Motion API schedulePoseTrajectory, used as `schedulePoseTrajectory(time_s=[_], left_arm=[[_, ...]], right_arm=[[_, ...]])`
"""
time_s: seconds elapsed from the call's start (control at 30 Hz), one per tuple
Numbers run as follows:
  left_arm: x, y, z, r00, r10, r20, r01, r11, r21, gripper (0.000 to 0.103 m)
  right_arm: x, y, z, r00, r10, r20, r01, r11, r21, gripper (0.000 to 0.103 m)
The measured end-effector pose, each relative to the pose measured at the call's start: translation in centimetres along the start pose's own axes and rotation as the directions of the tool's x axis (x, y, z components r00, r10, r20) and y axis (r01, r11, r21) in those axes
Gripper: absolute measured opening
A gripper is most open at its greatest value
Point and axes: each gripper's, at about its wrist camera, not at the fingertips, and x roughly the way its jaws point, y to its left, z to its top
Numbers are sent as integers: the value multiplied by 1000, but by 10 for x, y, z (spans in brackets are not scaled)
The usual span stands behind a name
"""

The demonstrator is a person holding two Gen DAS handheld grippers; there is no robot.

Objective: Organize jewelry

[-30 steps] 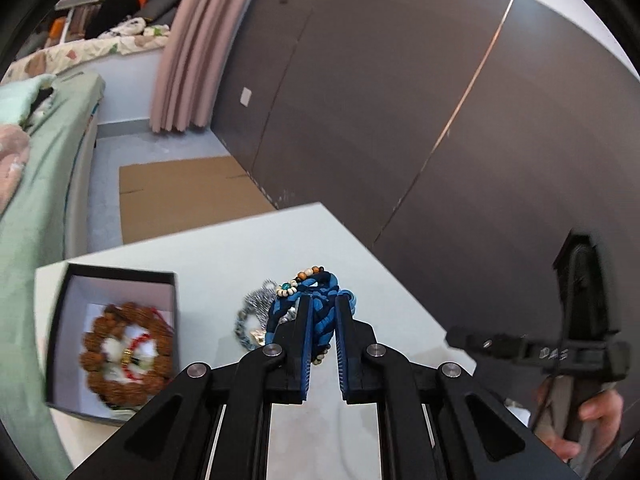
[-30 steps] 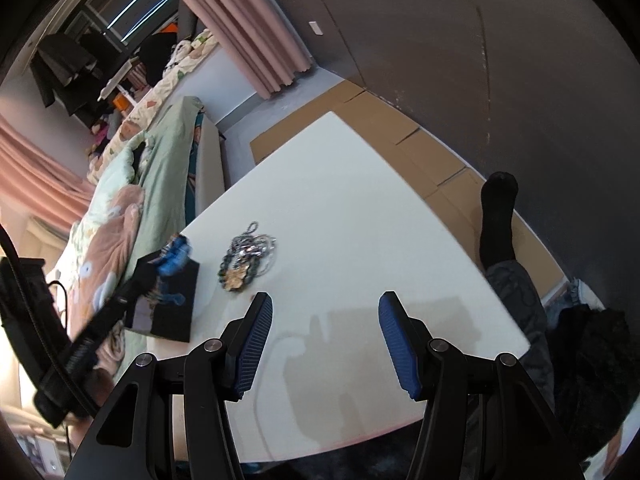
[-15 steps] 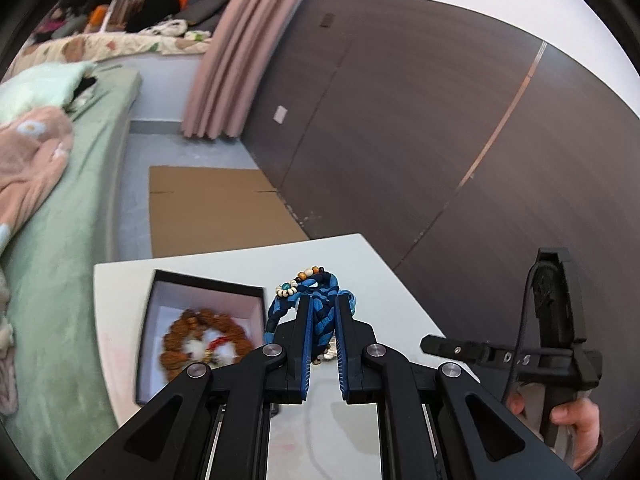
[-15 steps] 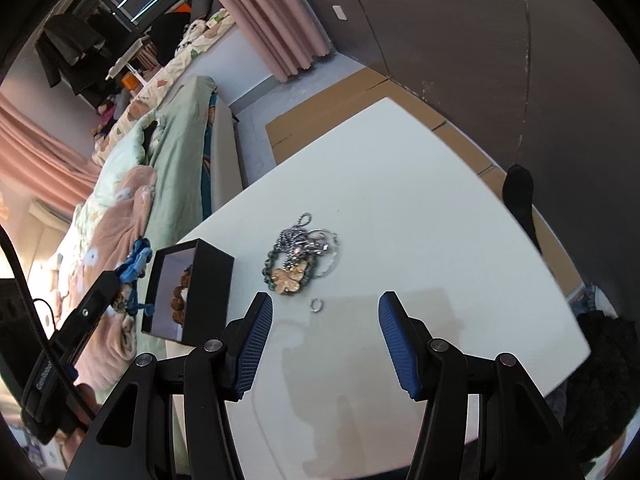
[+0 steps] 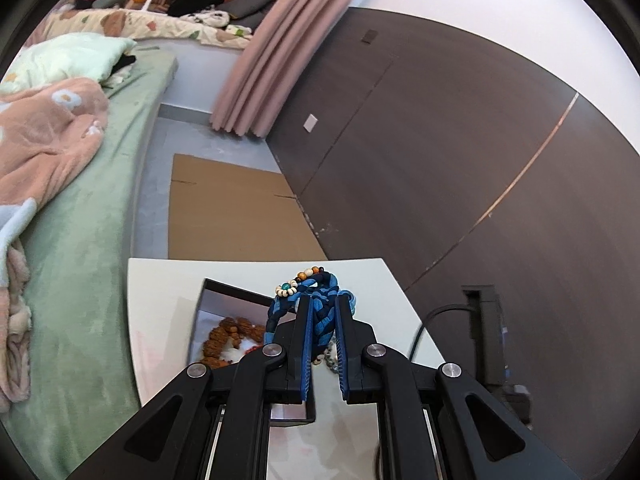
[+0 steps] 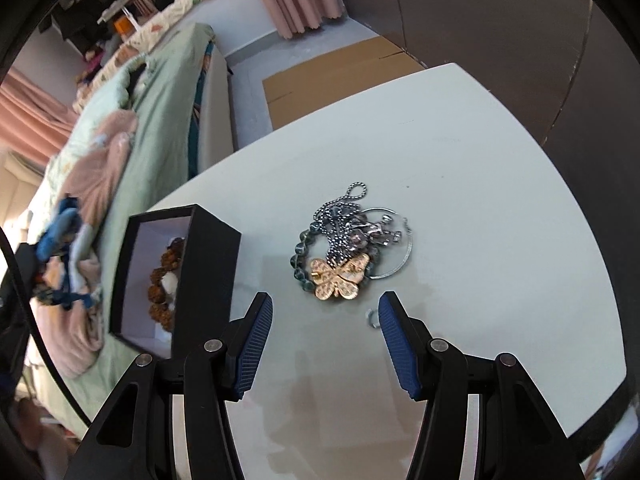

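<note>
Left wrist view: left gripper (image 5: 323, 322) clenches a blue braided bracelet (image 5: 316, 300) above the black jewelry box (image 6: 180, 280); right gripper (image 6: 325, 322) hangs released near the jewelry pile (image 6: 348, 248) on the white table (image 6: 500, 200)

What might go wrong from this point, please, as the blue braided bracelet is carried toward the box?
The blue braided bracelet sticks out beyond the left hand-held gripper with loops dangling, so it could snag the black box rim. The jewelry pile looks tangled; the open right hand-held gripper may drag several pieces together. The small ring could get knocked away.
</note>
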Motion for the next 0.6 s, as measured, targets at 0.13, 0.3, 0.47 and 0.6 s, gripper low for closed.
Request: schedulePoseTrajectory(time_s=[0.13, 0.3, 0.47, 0.6], left_arm=[[-4, 13, 5, 1000, 16, 2, -16, 999, -39, 11], [-9, 20, 7, 999, 33, 7, -32, 997, -68, 11], [-12, 14, 6, 999, 51, 18, -51, 998, -43, 11], [-9, 9, 3, 999, 52, 3, -52, 998, -36, 11]], right_arm=[[15, 6, 3, 997, -67, -26, 66, 998, -13, 56], [28, 10, 0, 987, -158, -33, 157, 987, -42, 51], [25, 10, -2, 981, -189, -32, 187, 981, -59, 28], [10, -4, -6, 987, -160, -14, 160, 987, -23, 28]])
